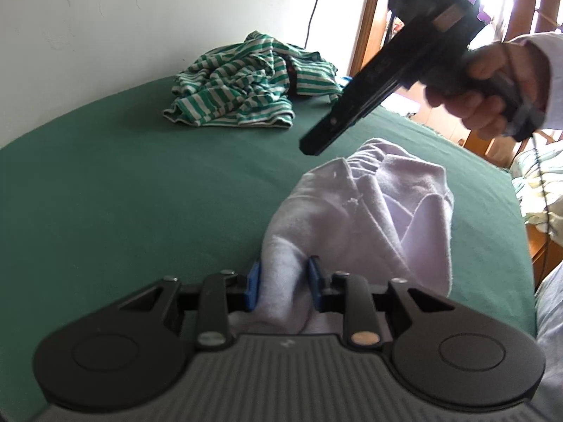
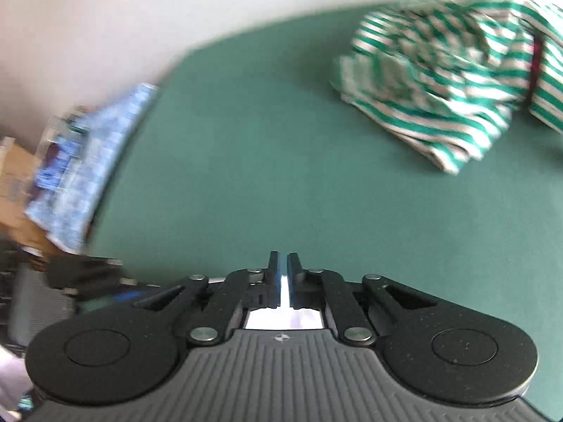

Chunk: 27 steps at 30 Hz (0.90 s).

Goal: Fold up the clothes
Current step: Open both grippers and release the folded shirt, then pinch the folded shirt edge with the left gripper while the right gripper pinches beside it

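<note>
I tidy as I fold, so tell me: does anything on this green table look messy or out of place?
Yes: the green-and-white striped garment lies crumpled in a heap at the far side of the green table, unfolded.

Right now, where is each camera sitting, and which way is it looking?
Left wrist: sits on the left gripper, looking down across the green cover at the white garment pinched between its blue pads; the person's hand and right gripper show too.
Right wrist: sits on the right gripper, shut on nothing, looking down at bare green cover; no hand shows.
Shared: both see the striped shirt and the cover.
</note>
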Each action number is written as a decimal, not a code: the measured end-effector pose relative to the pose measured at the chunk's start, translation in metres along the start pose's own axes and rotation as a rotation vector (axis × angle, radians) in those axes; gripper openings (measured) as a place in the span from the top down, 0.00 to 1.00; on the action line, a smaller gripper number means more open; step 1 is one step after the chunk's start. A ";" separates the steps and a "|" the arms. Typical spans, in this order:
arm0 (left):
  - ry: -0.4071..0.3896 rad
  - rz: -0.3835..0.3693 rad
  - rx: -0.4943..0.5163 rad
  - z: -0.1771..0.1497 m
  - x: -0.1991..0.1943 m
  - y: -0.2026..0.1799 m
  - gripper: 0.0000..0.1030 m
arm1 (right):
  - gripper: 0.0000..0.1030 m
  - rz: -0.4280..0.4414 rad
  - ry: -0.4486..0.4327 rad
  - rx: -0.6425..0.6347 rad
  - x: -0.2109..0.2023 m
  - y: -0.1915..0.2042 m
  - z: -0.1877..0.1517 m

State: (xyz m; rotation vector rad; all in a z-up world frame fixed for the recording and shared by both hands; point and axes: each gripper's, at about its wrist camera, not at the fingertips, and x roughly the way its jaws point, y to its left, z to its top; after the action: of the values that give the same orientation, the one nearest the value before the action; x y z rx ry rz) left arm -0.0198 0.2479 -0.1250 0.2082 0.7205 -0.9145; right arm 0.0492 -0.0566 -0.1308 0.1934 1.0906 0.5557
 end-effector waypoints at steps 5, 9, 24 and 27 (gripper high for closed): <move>0.012 0.055 0.019 0.006 -0.016 0.000 0.69 | 0.97 -0.071 0.059 -0.044 0.002 -0.001 -0.026; -0.039 0.041 -0.003 0.018 -0.036 -0.013 0.67 | 0.89 -0.003 -0.026 -0.035 -0.025 0.000 -0.037; 0.013 0.139 0.063 0.021 -0.046 -0.096 0.43 | 0.74 0.000 -0.167 -0.101 -0.081 -0.026 -0.087; 0.012 0.152 0.093 0.029 -0.039 -0.113 0.41 | 0.74 -0.082 -0.182 -0.149 -0.076 -0.029 -0.101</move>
State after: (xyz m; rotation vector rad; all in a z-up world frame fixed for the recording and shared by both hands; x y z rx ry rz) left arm -0.1094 0.1913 -0.0638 0.3466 0.6639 -0.8034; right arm -0.0563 -0.1319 -0.1300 0.0670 0.8725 0.5326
